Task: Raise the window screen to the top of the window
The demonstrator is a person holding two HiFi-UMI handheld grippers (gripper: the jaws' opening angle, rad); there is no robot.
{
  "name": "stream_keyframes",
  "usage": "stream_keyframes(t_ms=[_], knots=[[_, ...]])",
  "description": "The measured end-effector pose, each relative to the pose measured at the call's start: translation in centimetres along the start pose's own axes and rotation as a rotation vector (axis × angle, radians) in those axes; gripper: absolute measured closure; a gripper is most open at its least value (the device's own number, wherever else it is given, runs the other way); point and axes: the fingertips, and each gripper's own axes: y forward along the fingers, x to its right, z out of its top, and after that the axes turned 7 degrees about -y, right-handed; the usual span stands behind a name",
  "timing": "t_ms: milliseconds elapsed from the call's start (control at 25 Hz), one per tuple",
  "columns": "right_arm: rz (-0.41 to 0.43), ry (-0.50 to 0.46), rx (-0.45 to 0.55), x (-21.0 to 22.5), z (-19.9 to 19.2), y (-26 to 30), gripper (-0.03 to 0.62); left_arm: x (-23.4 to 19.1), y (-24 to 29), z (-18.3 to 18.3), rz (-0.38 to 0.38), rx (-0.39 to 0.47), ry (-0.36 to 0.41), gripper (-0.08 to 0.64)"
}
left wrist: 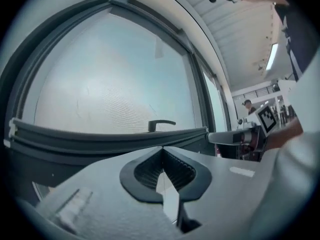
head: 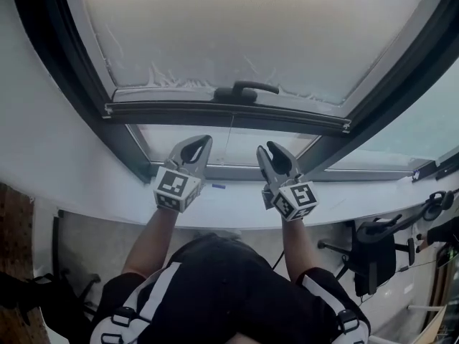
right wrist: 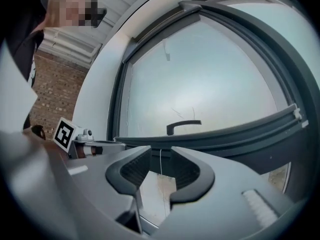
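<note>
1. Currently the step in hand looks like the approach: neither hand-held gripper has taken hold of anything, and the lift has not begun.
2. Just ahead of and above both hand-held grippers runs the dark grey bottom rail [head: 215,111] of the pale translucent mesh window screen [head: 251,27]. The rail sits low in the window, so nearly the whole climb remains.
3. A small dark lever-shaped handle [head: 244,89] stands on the rail's upper edge, beyond the gap between the two hand-held grippers.
4. The left hand-held gripper [head: 206,140] points level at the rail. Its ribbed jaws are pressed together with nothing between them, and its tips are short of the rail, not touching it.
5. The right hand-held gripper [head: 267,149] is just beside the left. Its jaws stand apart and empty. A thin pale cord [right wrist: 160,161] hanging from the rail shows through the gap, but it lies beyond the jaws, not within them.
6. Both hover over the white window sill [head: 229,199], below the rail.
7. Next, I judge, the right hand-held gripper must go forward and up to close on the handle or the rail's lip. The left could prop the rail from beneath so that it rises evenly without jamming.
</note>
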Motion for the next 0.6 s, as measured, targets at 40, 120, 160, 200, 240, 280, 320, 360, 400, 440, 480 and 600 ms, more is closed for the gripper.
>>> stream_keyframes(t_ms=[40,120,160,200,240,280,320,360,400,440,480,600], knots=[[0.015,-0.016,-0.013,0.0,-0.1,0.3,0.469,0.2,0.6,0.0,-0.004,-0.017,0.034,0.557],[0.055,-0.058,-0.048,-0.1,-0.6,1.0,0.462,0.7,1.7,0.1,-0.021,-0.049,0.079,0.555],[0.078,-0.088,-0.066,-0.2,-0.8,1.6,0.457,0.7,2.3,0.2,-0.03,-0.071,0.115,0.555],[0.1,-0.119,-0.084,-0.2,-0.9,2.1,0.449,0.8,2.9,0.4,-0.036,-0.101,0.169,0.552],[0.119,-0.152,-0.104,-0.3,-1.1,2.5,0.442,0.9,3.5,0.3,-0.042,-0.136,0.228,0.528],[0.136,-0.189,-0.126,-0.3,-1.2,2.8,0.426,1.1,4.0,-0.1,-0.054,-0.169,0.289,0.511],[0.153,-0.234,-0.151,-0.3,-1.4,3.2,0.416,1.2,4.6,-0.7,-0.07,-0.202,0.353,0.485],[0.17,-0.29,-0.179,-0.3,-1.5,3.6,0.405,1.2,5.1,-1.2,-0.077,-0.238,0.422,0.468],[0.186,-0.357,-0.208,-0.3,-1.6,4.0,0.394,0.9,5.5,-1.6,-0.073,-0.273,0.495,0.448],[0.2,-0.432,-0.239,-0.4,-1.8,4.5,0.377,0.5,5.8,-1.7,-0.06,-0.304,0.568,0.44],[0.21,-0.51,-0.273,-0.4,-2.2,4.9,0.357,0.0,6.0,-1.8,-0.046,-0.332,0.635,0.422],[0.209,-0.705,-0.364,0.0,-3.4,5.6,0.319,-1.0,6.7,-1.9,-0.019,-0.396,0.818,0.411]])
